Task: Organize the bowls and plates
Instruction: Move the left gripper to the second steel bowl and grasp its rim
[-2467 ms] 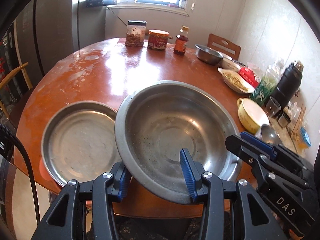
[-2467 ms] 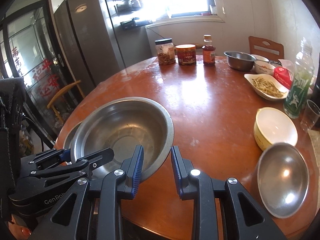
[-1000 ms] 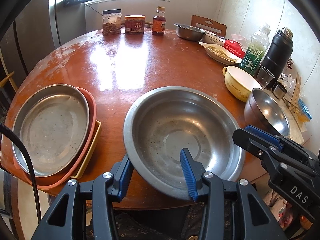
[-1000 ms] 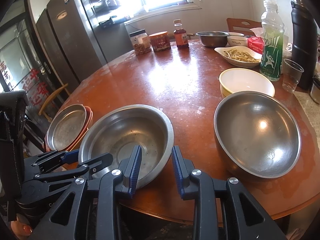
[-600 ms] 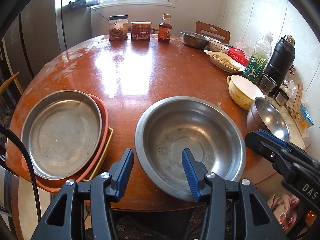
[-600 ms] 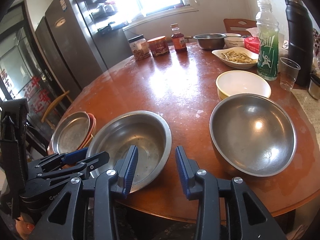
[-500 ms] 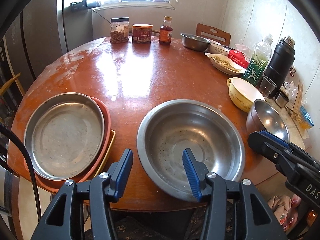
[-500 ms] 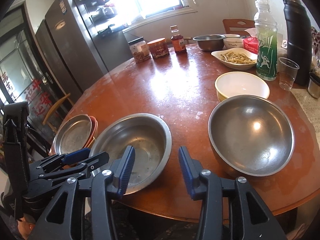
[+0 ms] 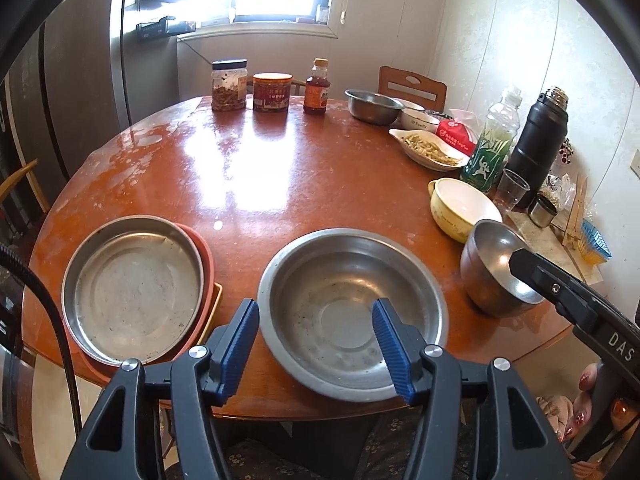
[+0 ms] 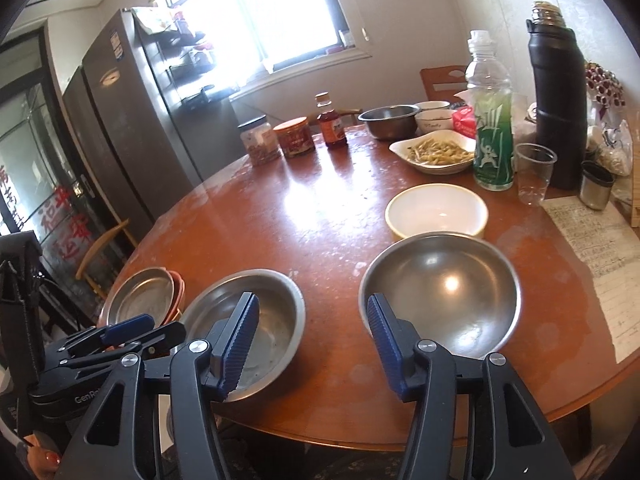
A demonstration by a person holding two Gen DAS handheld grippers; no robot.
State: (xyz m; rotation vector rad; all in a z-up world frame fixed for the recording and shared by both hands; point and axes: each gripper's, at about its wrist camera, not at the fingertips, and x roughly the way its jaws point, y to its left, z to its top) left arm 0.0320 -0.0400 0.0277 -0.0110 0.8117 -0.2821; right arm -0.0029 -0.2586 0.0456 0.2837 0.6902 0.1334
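A wide steel bowl (image 9: pixel 352 312) rests on the round wooden table (image 9: pixel 280 176) near its front edge. My left gripper (image 9: pixel 316 344) is open and empty, its fingers astride the bowl's near rim, drawn back. Left of it a steel plate (image 9: pixel 132 288) lies on an orange plate (image 9: pixel 202 256) and a yellow tray. A deep steel bowl (image 10: pixel 440 292) and a yellow bowl (image 10: pixel 436 210) stand to the right. My right gripper (image 10: pixel 312 336) is open and empty, between the wide bowl (image 10: pixel 256 312) and the deep bowl.
Jars (image 9: pixel 229 84) and a sauce bottle (image 9: pixel 317 87) stand at the far edge. A steel bowl (image 9: pixel 374 106), a dish of food (image 9: pixel 428 150), a green bottle (image 9: pixel 494 144), a black flask (image 9: pixel 538 144) and a plastic cup (image 9: pixel 512 192) crowd the right side.
My left gripper set the wide steel bowl down on the table, opened and drew back. My right gripper opened wider and lifted a little.
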